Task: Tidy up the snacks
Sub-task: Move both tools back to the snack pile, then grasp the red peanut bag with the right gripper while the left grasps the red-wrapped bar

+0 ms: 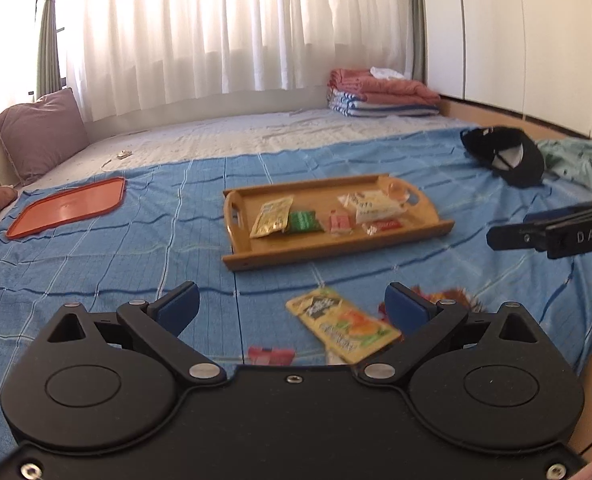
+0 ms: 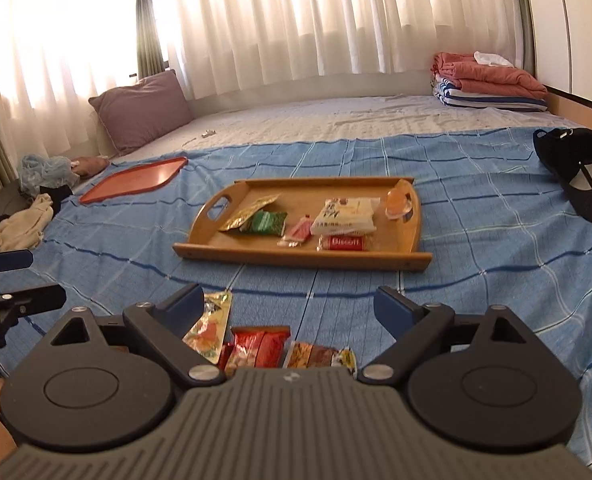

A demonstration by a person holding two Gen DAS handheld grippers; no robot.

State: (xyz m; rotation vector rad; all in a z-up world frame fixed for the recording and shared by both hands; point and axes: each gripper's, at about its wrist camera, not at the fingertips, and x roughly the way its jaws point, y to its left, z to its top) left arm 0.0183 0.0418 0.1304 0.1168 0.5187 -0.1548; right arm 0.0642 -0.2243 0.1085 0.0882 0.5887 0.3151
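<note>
Snacks lie scattered on a blue checked bedspread (image 2: 476, 216), and the wooden tray (image 2: 412, 258) at its middle serves as the landmark. Far left of the tray an orange lid (image 2: 135, 178) lies flat on the cloth. Inside the tray, from left to right, sit a gold packet (image 2: 247, 212), a green packet (image 2: 267, 222), a small pink packet (image 2: 298, 231), a white packet (image 2: 346, 216) with a red biscuit packet (image 2: 342, 243) just in front of it, and an orange jelly cup (image 2: 396, 202) by the right handle. Well right of the tray rests a black cap (image 2: 580, 172).

Nearer than the tray, the left gripper (image 1: 291, 306) is held low and level over the bedspread, its blue-padded fingers spread wide with nothing between them; a yellow gummy packet (image 1: 342, 328) lies on the cloth close to its right finger. Beside it, the right gripper (image 2: 289, 306) hovers in the same forward-pointing pose, fingers likewise parted and empty, above a red snack packet (image 2: 259, 346) and a brown snack packet (image 2: 316, 356) lying side by side on the cloth.
</note>
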